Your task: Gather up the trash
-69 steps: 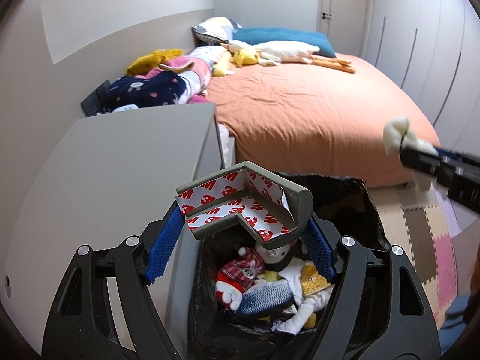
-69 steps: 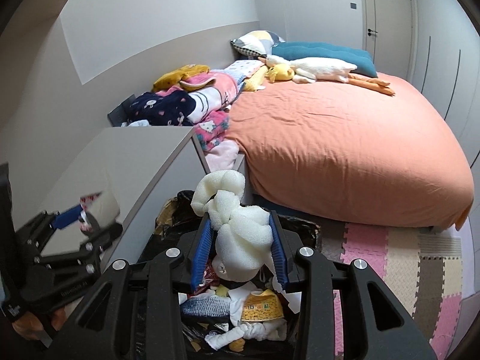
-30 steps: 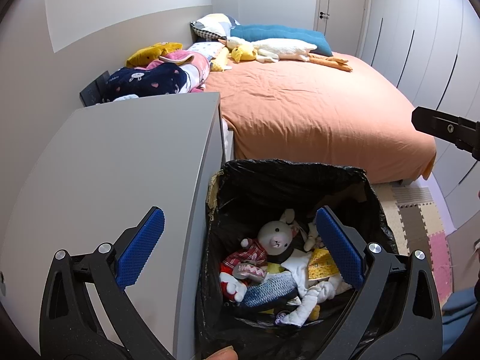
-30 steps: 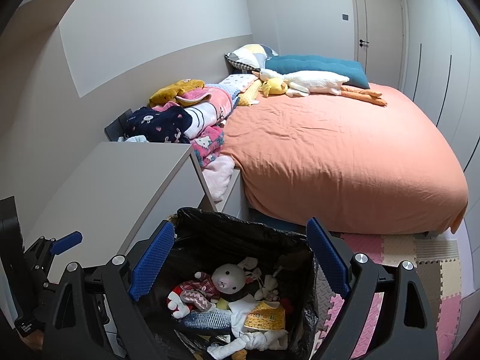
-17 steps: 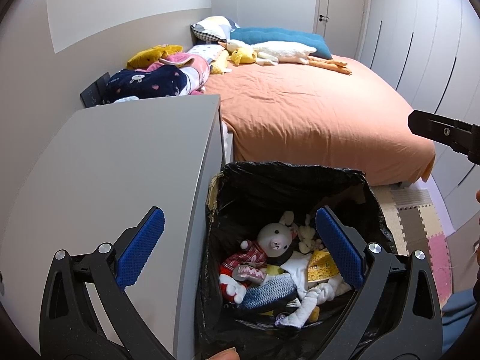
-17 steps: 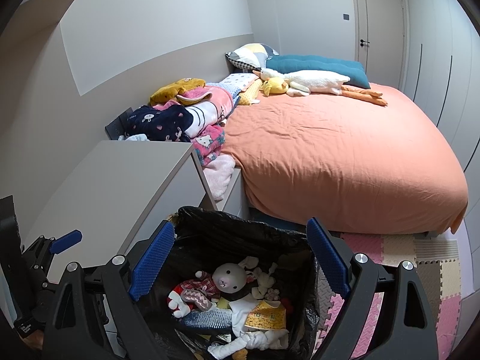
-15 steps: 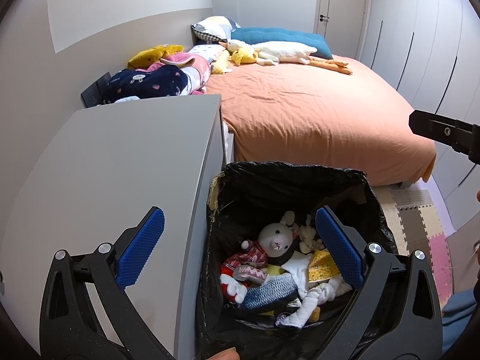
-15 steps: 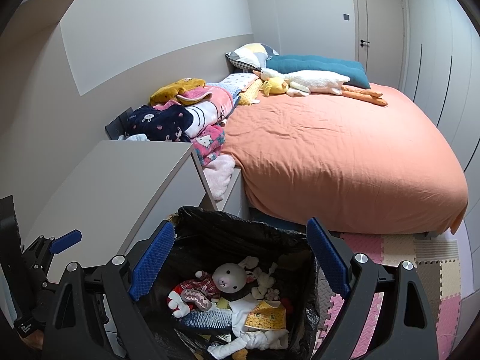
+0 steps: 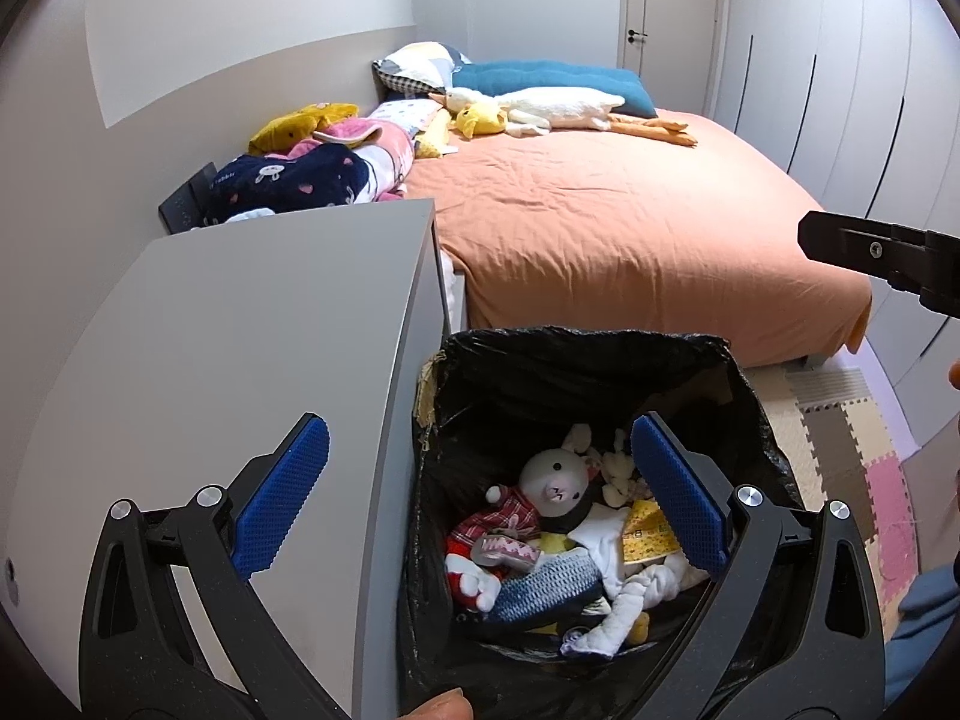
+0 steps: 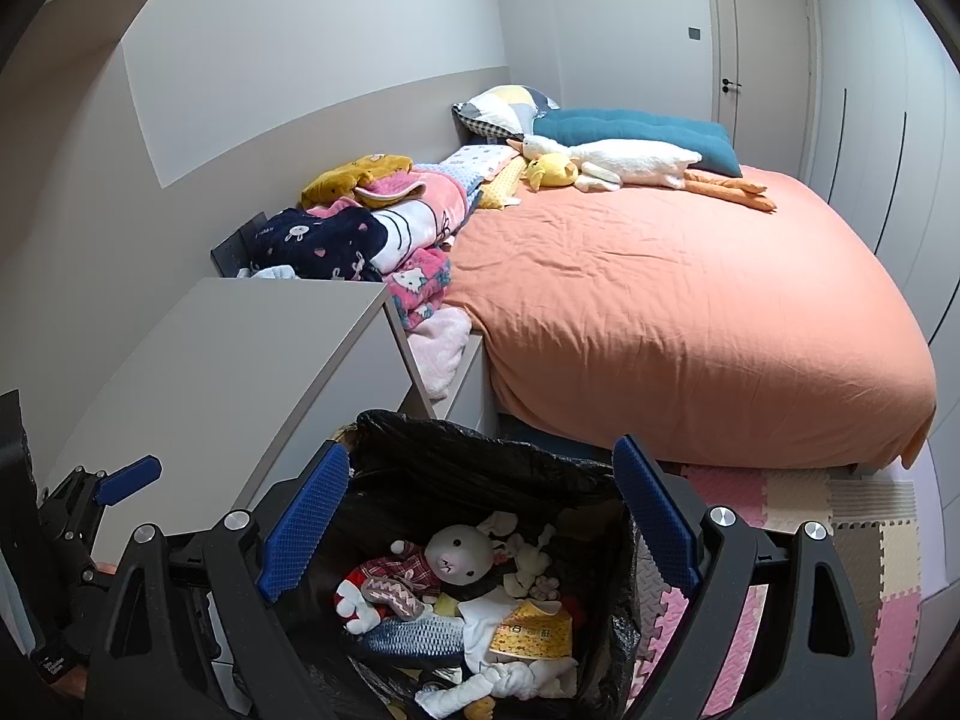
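A bin lined with a black bag (image 9: 576,360) stands on the floor beside a grey cabinet; it also shows in the right wrist view (image 10: 480,456). Inside lie a white plush rabbit (image 9: 549,477), a grey corner guard piece with red print (image 9: 504,546), a small white foam lump (image 9: 618,471), cloth and paper scraps. My left gripper (image 9: 480,498) is open and empty above the bin. My right gripper (image 10: 480,510) is open and empty above the bin too. The right gripper's tip shows at the right edge of the left wrist view (image 9: 864,249).
The grey cabinet (image 9: 240,348) stands left of the bin. A bed with an orange cover (image 10: 690,312) fills the room behind, with plush toys, pillows and folded blankets (image 10: 372,222). Coloured foam mats (image 10: 870,552) cover the floor to the right.
Both grippers opened: the corner guard left the left gripper and the foam lump left the right one, both now in the bin. Over the last second nothing has moved.
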Available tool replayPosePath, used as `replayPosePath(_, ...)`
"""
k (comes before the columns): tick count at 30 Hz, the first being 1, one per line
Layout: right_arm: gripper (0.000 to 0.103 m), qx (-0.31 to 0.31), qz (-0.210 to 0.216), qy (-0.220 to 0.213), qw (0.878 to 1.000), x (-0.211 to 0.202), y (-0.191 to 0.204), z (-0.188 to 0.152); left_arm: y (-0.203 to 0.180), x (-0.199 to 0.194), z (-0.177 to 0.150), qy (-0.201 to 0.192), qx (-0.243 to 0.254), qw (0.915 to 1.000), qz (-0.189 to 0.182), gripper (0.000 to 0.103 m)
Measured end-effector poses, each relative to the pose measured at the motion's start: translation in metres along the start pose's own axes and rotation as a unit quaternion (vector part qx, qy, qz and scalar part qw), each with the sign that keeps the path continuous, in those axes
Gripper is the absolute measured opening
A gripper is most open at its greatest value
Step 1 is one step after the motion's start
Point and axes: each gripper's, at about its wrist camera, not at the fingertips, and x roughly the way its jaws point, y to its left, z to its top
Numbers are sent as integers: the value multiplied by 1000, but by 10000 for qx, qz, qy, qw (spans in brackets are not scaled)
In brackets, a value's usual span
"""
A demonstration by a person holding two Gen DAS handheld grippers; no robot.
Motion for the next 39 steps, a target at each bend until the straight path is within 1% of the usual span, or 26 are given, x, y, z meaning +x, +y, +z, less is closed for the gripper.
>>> replayPosePath(18,90,-7,-1,23,10000,1,1,-1,3,5,1,116,-88,9999,-22,98)
replayPosePath(22,90,-23,-4,39,10000,4,2,-6,2,4,0,68,-26,10000,45,98)
replayPosePath(27,90,-30,-3,41,10000,4,2,-6,2,6,-1,127,-4,9999,91,98)
replayPosePath(39,90,-27,-9,50,10000,5,3,-6,-5,8,-3,214,133,9997,58,98)
